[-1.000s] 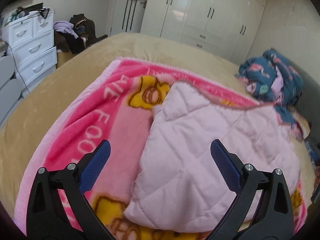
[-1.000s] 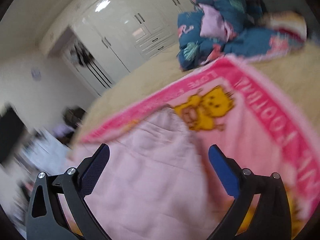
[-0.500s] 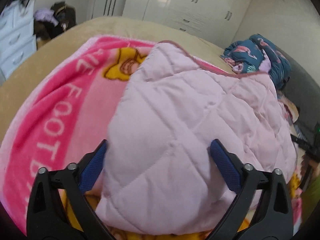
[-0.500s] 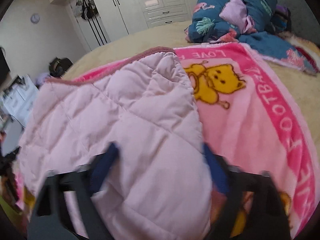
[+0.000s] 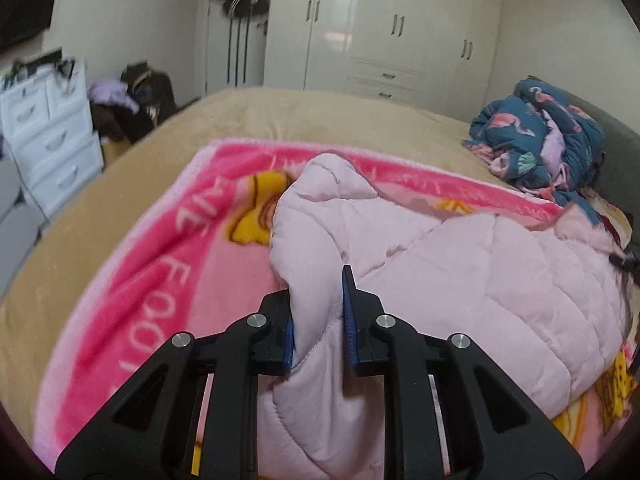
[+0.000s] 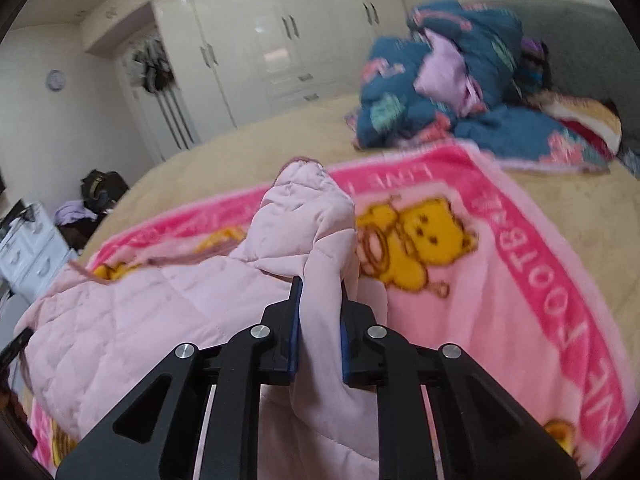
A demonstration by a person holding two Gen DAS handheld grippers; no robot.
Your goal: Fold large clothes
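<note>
Since a second ago: both claws, then spread wide above the quilted garment, have just been closing and now each pinches a fold of it. The garment, flat on the blanket before, is bunched up into ridges at both grips.

Left wrist view, left to right. White drawer unit (image 5: 52, 136) at the far left edge, a heap of dark and lilac clothes (image 5: 128, 104) beside it. Tan bed (image 5: 280, 116) fills the middle ground. On it a pink blanket (image 5: 160, 280) with white lettering and a yellow bear print. The pale pink quilted garment (image 5: 480, 280) lies on the blanket, toward the right half. Left claw (image 5: 318, 312) clamped narrow on a near-edge fold of the garment; cloth fills the gap between the blue pads and spills below them. Far right, a crumpled navy flamingo-print quilt (image 5: 540, 136) against the grey headboard. White wardrobe (image 5: 400, 28) along the back wall.

Right wrist view, left to right. The garment (image 6: 140, 312) spreads to the left. Right claw (image 6: 320, 320) clamped narrow on a raised fold of it, a peak of cloth standing up just beyond the tips. Blanket (image 6: 500, 300) bare to the right, the bear print just beside the grip. Navy quilt (image 6: 460, 80) beyond, blurred.
</note>
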